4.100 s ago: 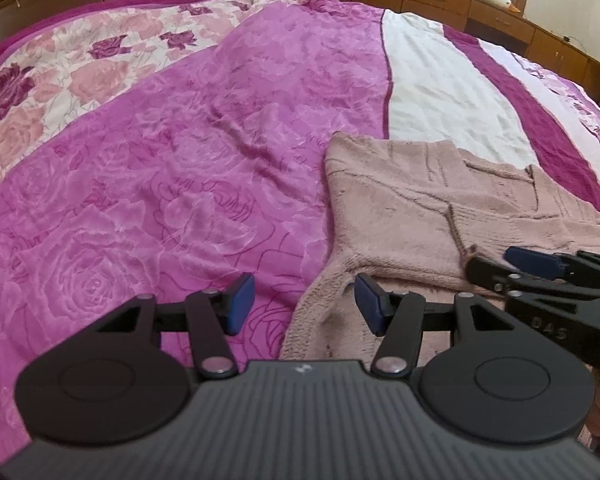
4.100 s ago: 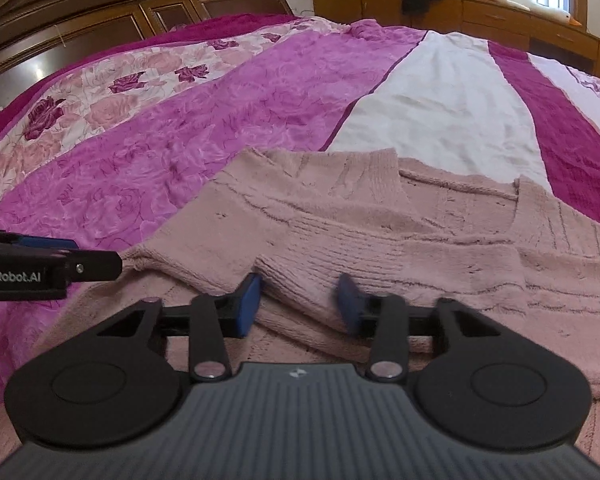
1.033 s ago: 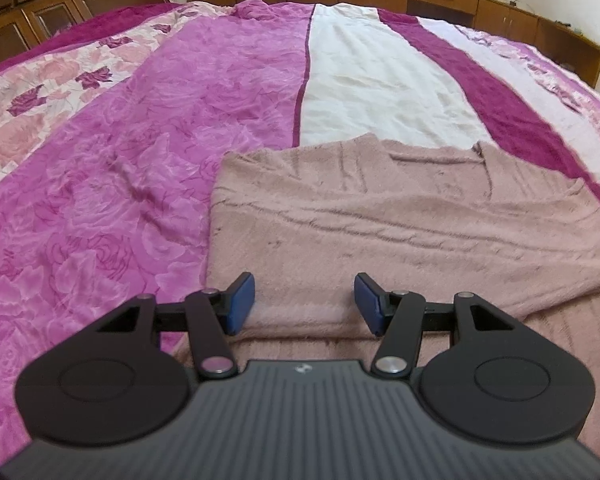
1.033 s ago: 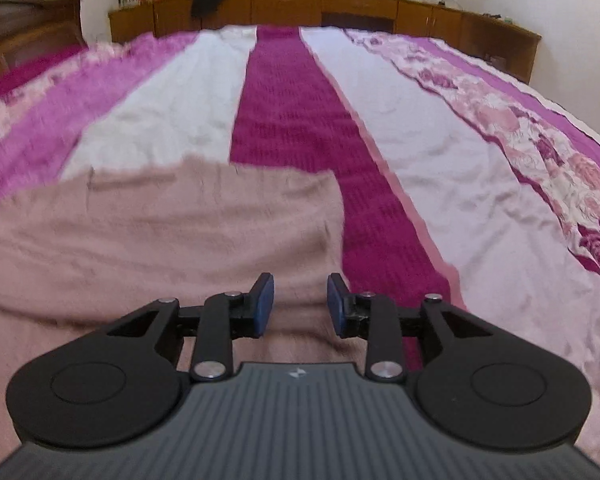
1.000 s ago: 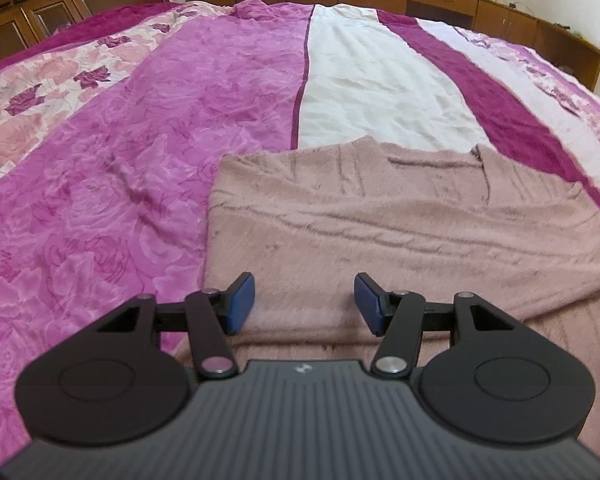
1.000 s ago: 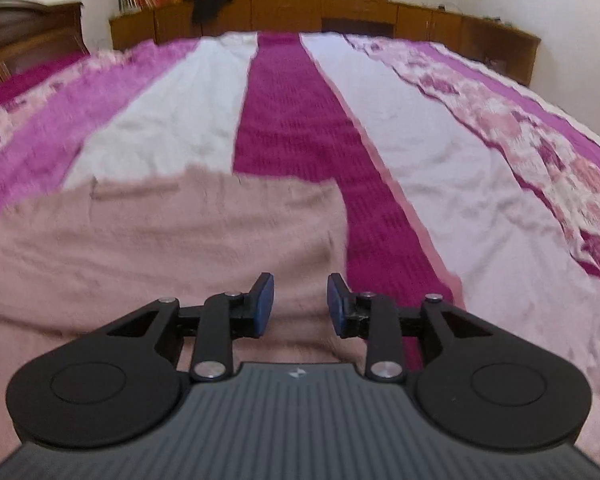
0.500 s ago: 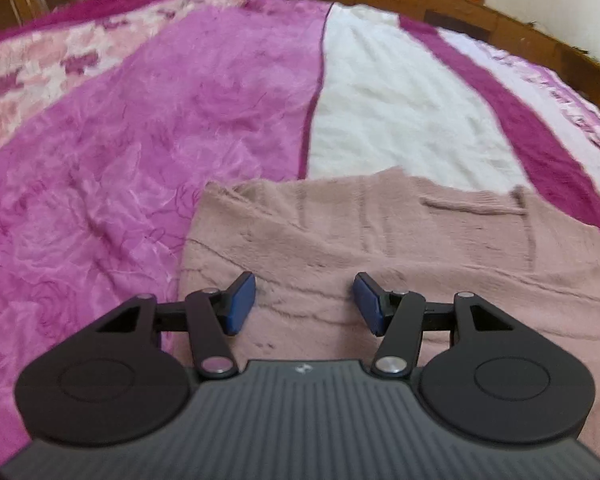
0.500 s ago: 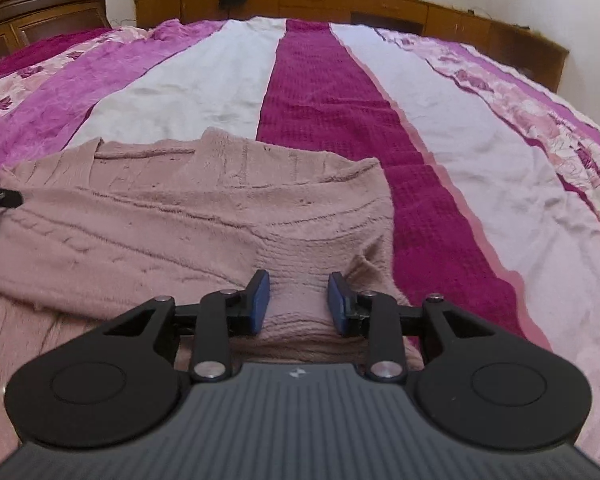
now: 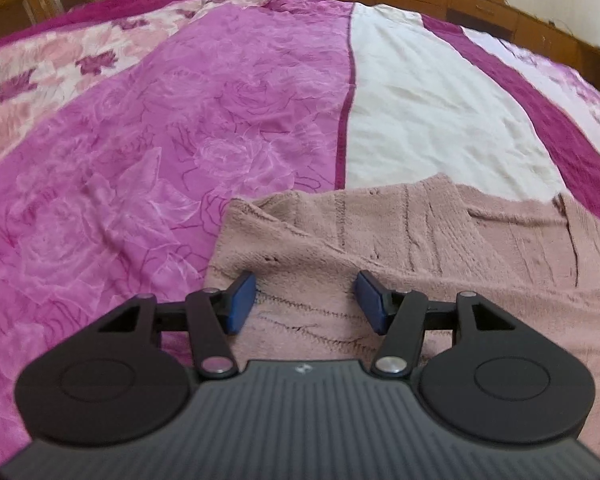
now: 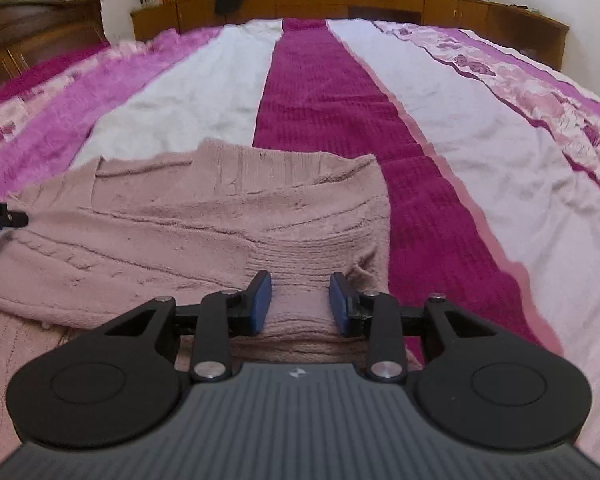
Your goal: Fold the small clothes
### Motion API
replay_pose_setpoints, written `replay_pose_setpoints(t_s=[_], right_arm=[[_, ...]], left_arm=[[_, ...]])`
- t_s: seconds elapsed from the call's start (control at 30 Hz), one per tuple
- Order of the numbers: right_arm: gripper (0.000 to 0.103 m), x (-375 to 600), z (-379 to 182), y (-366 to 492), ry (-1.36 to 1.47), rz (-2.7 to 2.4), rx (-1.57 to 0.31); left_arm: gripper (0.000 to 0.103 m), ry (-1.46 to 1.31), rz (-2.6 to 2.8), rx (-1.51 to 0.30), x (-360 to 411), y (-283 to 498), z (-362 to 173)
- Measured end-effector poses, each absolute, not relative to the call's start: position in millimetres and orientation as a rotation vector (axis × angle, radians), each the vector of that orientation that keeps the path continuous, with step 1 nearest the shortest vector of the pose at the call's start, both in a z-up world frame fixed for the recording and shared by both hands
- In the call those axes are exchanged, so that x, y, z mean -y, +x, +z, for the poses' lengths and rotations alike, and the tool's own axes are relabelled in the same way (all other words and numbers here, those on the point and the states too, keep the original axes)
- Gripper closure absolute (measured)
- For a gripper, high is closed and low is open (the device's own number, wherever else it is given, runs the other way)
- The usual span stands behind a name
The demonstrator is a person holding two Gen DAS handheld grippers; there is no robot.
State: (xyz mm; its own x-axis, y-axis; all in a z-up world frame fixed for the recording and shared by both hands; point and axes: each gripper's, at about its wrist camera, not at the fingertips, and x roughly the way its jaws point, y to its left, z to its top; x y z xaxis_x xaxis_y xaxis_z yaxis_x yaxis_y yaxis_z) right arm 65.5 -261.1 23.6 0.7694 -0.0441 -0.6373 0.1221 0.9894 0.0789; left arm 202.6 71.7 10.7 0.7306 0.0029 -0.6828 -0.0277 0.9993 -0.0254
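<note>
On the bed, a pink sweater half folded under two hand-held grippers.

Nearest, the sweater [image 9: 400,248] looks soft, thick and floppy, so its folded side edges seem the best places to pinch. The left hand-held gripper [image 9: 305,301] stands apart, holding nothing; the right hand-held gripper [image 10: 300,303] is opening, narrower, knit between its pads but unpinched. Beyond lies the striped bedspread [image 10: 320,92].
</note>
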Motion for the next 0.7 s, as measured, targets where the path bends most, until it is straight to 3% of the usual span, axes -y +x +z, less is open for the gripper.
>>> replay_pose_setpoints(t_s=[0.7], right_arm=[[0.047, 247.8, 109.9, -48.5, 0.152, 0.114, -0.599]], left_arm=[[0.045, 0.037, -0.144, -0.696, -67.0, 59.0, 79.9]])
